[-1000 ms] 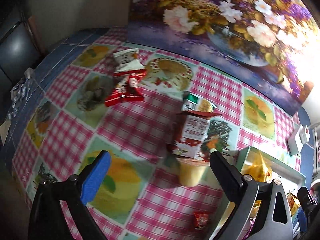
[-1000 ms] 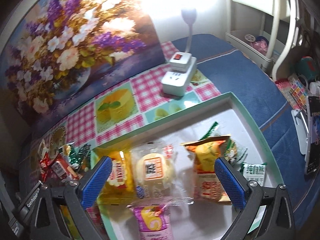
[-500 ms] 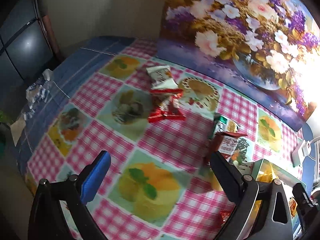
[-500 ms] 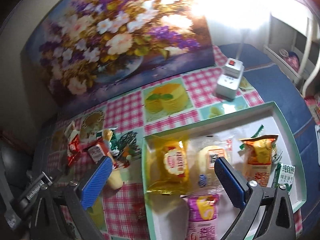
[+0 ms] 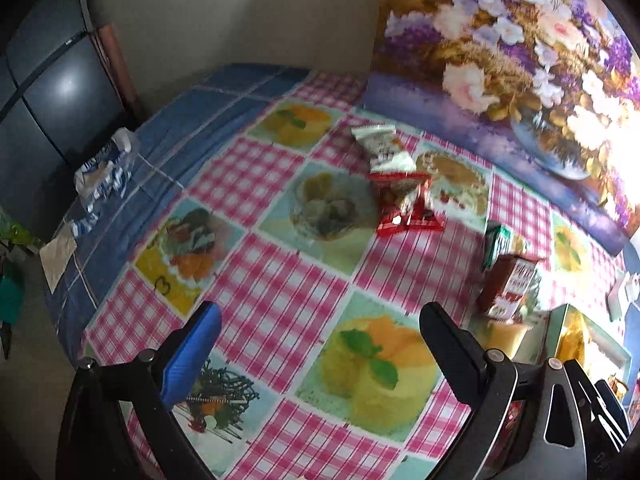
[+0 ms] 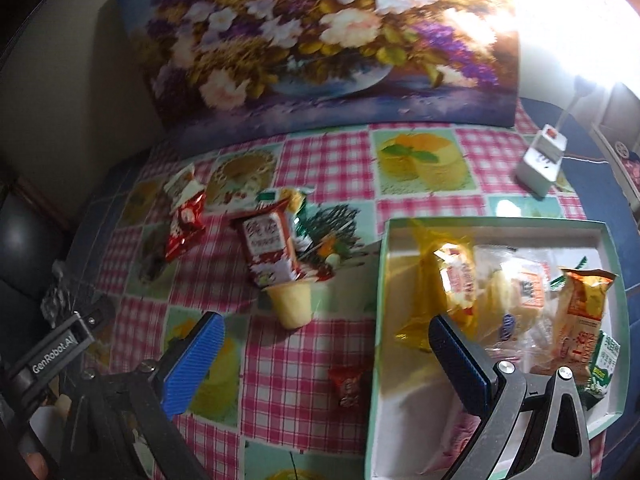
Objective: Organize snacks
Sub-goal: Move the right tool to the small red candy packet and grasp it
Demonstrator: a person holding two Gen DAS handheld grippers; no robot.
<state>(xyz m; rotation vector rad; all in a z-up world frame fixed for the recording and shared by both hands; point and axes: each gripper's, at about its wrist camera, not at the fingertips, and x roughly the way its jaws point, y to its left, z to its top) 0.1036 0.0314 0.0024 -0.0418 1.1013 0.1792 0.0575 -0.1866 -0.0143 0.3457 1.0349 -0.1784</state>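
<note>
Both claws, left [image 5: 320, 328] and right [image 6: 326, 336], are held open and empty above the counter [image 6: 280, 380]; the pudding cup [image 6: 290, 304] is likely fetched next for the tray [image 6: 496, 228].

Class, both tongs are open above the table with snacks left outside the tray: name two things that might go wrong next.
1. The red carton stands against the yellow pudding cup and a green packet; grabbing one may topple or drag the others.
2. The tray already holds overlapping packets on its far side; another snack dropped there might slide or pile up untidily.
</note>
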